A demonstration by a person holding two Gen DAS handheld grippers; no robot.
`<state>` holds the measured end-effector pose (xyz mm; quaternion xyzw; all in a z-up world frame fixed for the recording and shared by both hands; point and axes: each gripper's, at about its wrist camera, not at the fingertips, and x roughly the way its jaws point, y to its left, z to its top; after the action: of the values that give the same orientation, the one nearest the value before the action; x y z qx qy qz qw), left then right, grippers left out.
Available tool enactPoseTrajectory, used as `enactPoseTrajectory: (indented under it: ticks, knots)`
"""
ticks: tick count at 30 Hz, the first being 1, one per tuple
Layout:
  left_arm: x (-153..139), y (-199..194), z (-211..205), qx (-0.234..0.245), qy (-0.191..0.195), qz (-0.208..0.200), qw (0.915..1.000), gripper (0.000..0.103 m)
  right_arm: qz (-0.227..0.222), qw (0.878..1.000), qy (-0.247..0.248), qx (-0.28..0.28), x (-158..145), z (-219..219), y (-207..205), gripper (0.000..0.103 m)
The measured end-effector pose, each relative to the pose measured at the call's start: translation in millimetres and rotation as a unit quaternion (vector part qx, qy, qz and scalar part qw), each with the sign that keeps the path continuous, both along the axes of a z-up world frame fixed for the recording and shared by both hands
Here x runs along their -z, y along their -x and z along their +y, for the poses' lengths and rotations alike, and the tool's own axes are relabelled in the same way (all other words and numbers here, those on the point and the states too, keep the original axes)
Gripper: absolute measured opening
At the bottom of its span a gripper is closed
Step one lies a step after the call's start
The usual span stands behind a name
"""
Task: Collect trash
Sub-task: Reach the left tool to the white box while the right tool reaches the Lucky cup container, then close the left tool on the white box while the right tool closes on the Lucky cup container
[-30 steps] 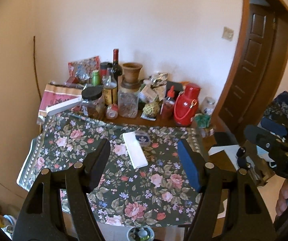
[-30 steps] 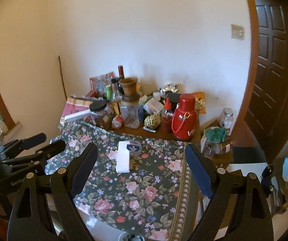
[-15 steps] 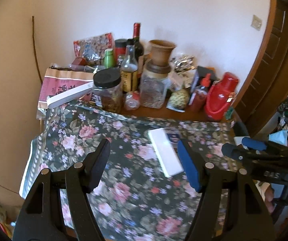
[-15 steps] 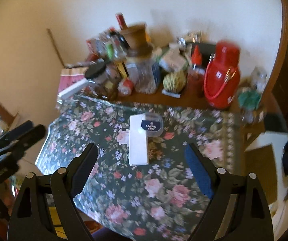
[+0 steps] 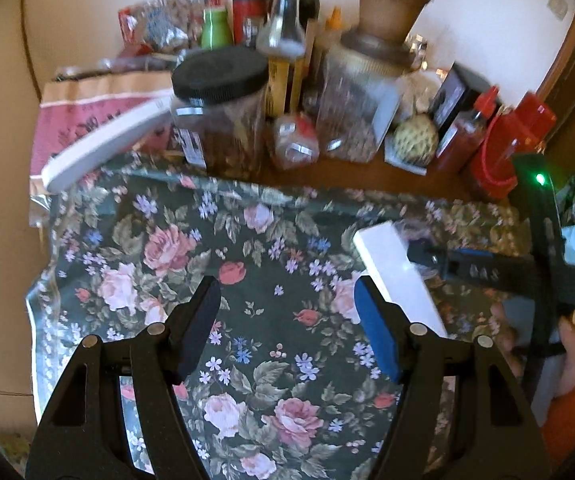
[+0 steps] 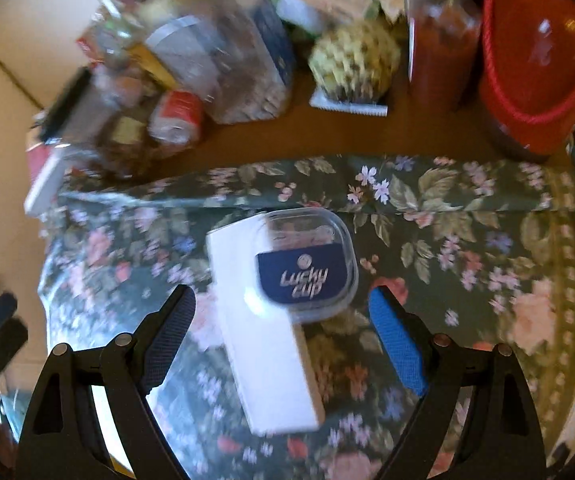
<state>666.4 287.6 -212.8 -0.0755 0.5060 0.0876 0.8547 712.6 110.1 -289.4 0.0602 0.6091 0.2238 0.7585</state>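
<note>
A long white box (image 6: 263,332) lies on the floral tablecloth (image 6: 467,240). A clear plastic cup with a blue "Lucky cup" label (image 6: 307,264) rests against its far end. My right gripper (image 6: 283,336) is open and hovers just above them, fingers straddling the box and cup. In the left wrist view the white box (image 5: 399,276) lies right of centre, with the right gripper (image 5: 443,260) reaching to its far end. My left gripper (image 5: 287,320) is open and empty above the cloth, left of the box.
Jars, bottles, a red thermos (image 6: 539,60), a sauce bottle (image 6: 439,32) and a custard apple (image 6: 351,60) crowd the table's back on bare wood. A black-lidded jar (image 5: 223,112) and a flat white box (image 5: 107,144) stand at back left. A wall lies behind.
Both grippers have moved forward and down toward the table. The right gripper has closed in over the white box and cup. Both stay open.
</note>
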Motion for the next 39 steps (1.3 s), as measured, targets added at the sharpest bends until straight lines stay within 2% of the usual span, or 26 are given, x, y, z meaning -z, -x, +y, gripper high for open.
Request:
enactPoseTrajectory:
  ticks: [5, 6, 8, 9, 15, 21, 27, 33, 34, 39]
  knots:
    - [21.9, -8.2, 3.4, 0.005, 0.010, 0.026, 0.9996, 0.068, 0.016, 1.000, 0.011, 0.006, 20.8, 2.9, -8.9, 0.087]
    - [25.2, -9.4, 2.9, 0.006, 0.012, 0.029, 0.9995, 0.068, 0.007, 1.000, 0.011, 0.005, 20.1, 3.9, -9.0, 0.088]
    - [31.2, -12.9, 0.5, 0.008, 0.012, 0.036, 0.9993, 0.068, -0.007, 1.000, 0.022, -0.004, 18.8, 6.6, -6.9, 0.086]
    - [34.2, -14.2, -2.0, 0.009, 0.014, 0.039, 0.9991, 0.068, -0.015, 0.999, 0.027, -0.008, 18.0, 8.8, -6.2, 0.077]
    - [49.7, -25.2, -19.4, 0.019, 0.041, 0.059, 0.9972, 0.068, -0.034, 0.999, 0.021, -0.022, 12.1, 6.8, 4.2, 0.073]
    - [69.6, -41.7, -45.0, 0.017, 0.078, 0.083, 0.9933, 0.068, -0.069, 0.997, 0.022, 0.011, -17.6, -41.4, 25.4, 0.072]
    - [91.7, -56.5, -78.9, 0.004, 0.086, 0.100, 0.9913, 0.068, -0.092, 0.994, 0.030, 0.040, -46.8, -97.9, 48.8, 0.072]
    - [107.4, -64.4, -98.9, -0.048, 0.087, 0.075, 0.9923, 0.069, -0.091, 0.993, 0.032, 0.075, -49.3, -119.0, 56.0, 0.072]
    - [108.5, -66.1, -101.2, -0.053, 0.082, 0.073, 0.9925, 0.069, -0.089, 0.992, 0.032, 0.080, -48.5, -121.7, 58.4, 0.072]
    - [116.0, -72.8, -125.6, -0.051, 0.001, 0.068, 0.9964, 0.069, -0.086, 0.991, 0.033, 0.100, -48.9, -145.5, 64.6, 0.072]
